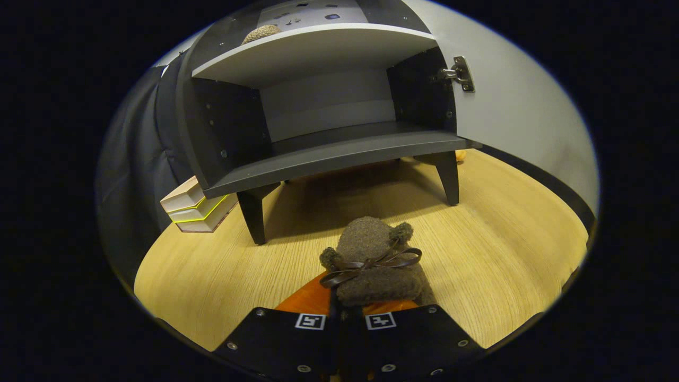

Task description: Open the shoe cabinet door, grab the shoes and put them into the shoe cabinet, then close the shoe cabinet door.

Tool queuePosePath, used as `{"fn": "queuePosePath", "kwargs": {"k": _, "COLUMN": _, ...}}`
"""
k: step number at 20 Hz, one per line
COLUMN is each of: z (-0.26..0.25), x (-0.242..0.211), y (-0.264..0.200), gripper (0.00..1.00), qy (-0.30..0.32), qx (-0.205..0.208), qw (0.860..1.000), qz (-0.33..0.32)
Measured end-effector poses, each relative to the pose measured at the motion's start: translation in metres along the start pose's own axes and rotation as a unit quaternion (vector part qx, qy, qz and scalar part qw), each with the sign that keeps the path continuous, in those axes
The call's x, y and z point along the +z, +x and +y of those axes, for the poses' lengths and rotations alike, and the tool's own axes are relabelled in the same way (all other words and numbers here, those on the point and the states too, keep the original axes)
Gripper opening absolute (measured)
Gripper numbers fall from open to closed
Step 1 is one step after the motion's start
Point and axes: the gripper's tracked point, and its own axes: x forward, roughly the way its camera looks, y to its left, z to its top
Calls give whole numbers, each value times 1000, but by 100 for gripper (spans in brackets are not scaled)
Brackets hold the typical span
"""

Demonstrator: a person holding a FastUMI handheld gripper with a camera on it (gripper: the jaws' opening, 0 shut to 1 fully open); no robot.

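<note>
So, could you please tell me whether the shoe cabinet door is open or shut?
Open: the door is swung aside on its hinge, baring the shelves.

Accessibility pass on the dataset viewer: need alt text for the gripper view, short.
The gripper, fingers closed together, holds a brown woolly shoe with a dark ribbon bow above a light wooden floor. Beyond it a dark shoe cabinet on short legs stands with its pale door swung open, lower shelf bare; stacked books lie beside it.
</note>
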Motion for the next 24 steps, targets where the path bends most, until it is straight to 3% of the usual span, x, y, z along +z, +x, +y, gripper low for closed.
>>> {"fn": "queuePosePath", "kwargs": {"k": 3, "z": 0, "x": 1, "y": -1, "gripper": 6, "qy": -16, "qx": -1, "qw": 1000, "qz": 5}}
{"fn": "queuePosePath", "kwargs": {"k": 10, "z": -9, "x": 23, "y": -26, "gripper": 5, "qy": -17, "qx": -10, "qw": 1000, "qz": 4}}
{"fn": "queuePosePath", "kwargs": {"k": 24, "z": 28, "x": 190, "y": -131, "gripper": 5, "qy": -52, "qx": 0, "qw": 994, "qz": -92}}
